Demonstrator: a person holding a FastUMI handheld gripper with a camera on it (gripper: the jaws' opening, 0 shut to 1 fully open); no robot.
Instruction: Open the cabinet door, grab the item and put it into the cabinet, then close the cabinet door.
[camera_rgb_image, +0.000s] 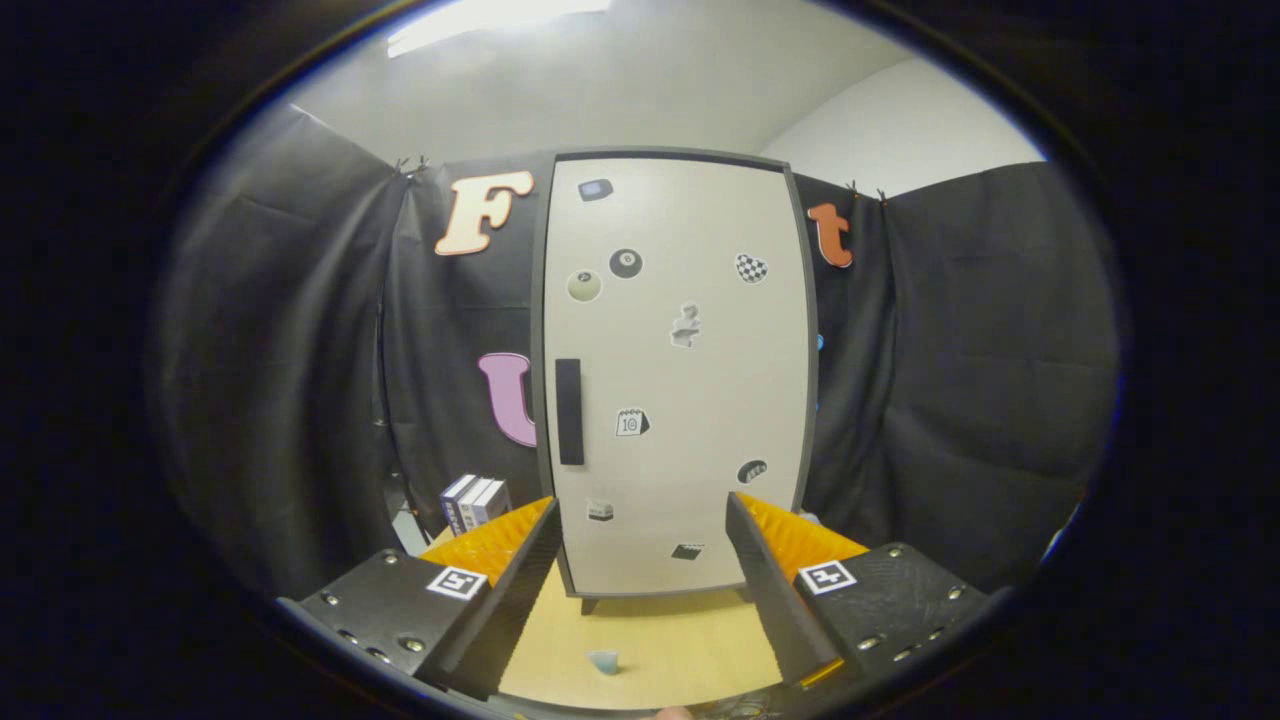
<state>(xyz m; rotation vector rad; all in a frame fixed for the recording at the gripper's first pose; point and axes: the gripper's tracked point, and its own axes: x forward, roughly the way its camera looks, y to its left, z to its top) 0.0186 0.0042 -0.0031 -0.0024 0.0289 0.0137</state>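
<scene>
A tall cabinet (680, 370) with a pale door in a dark frame stands upright on the wooden table (650, 630), straight ahead and beyond the fingers. Its door is shut and carries several small stickers. A dark vertical handle (569, 411) sits on the door's left side at mid height. A small pale blue item (603, 660) lies on the table between the fingers, well in front of the cabinet. My gripper (640, 515) is open, its fingers spread wide with nothing held between them.
A few upright books or boxes (474, 503) stand to the left of the cabinet, beyond the left finger. Black cloth walls close in the booth behind and on both sides.
</scene>
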